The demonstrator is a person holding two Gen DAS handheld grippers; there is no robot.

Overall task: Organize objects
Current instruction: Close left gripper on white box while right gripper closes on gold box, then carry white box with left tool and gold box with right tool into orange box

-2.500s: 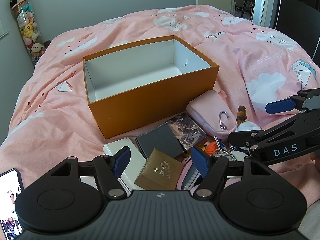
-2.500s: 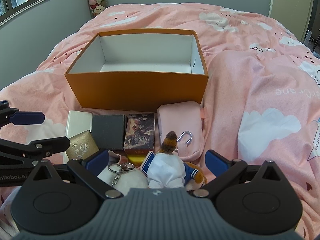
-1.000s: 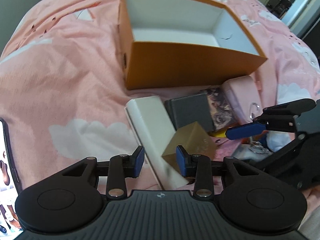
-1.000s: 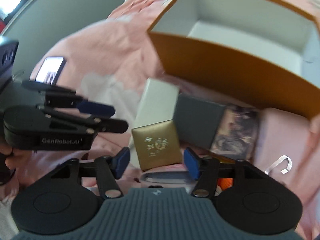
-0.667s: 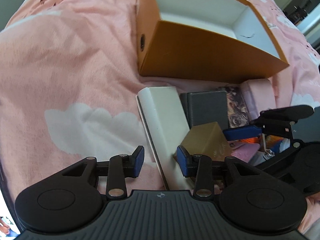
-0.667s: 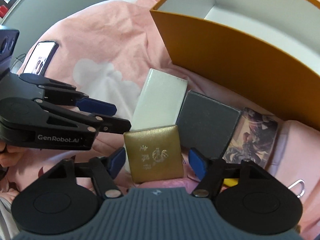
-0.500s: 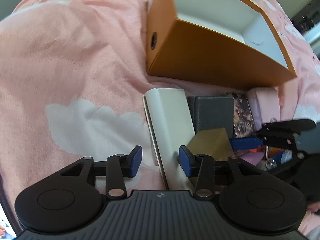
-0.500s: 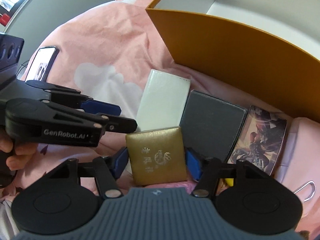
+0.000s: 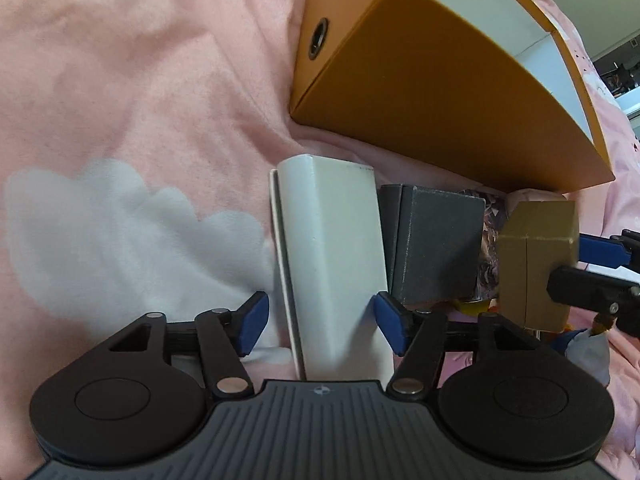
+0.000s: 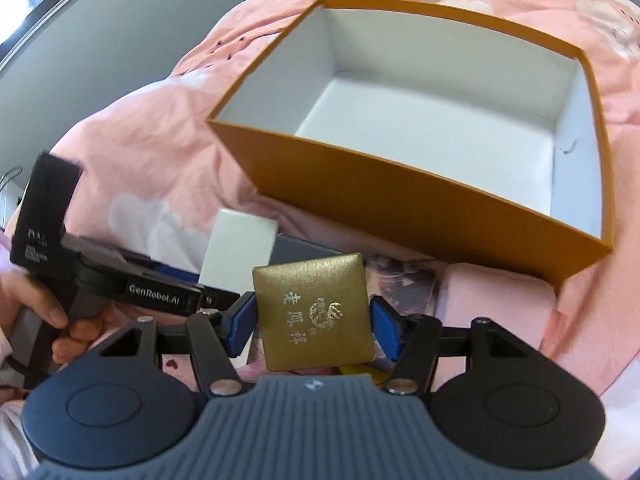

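While my right jaws (image 10: pixel 312 326) clench the gold box (image 10: pixel 314 312), my just-widened left jaws (image 9: pixel 320 320) straddle the white box (image 9: pixel 332 248), unclenched.

Surface: bed (image 9: pixel 132 92) under a pink cover with pale cloud prints.
Twelve o'clock: open orange box (image 10: pixel 400 208), white inside, empty.
Six o'clock, just beside its near wall: white box (image 9: pixel 332 248), grey box (image 9: pixel 436 244), picture-printed box (image 10: pixel 404 284), side by side.
Four o'clock: pink item, possibly a pouch (image 10: pixel 500 300).

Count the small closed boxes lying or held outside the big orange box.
3: a white box between the open left gripper's jaws, a grey box beside it, a gold box in the right gripper. Others may be hidden.
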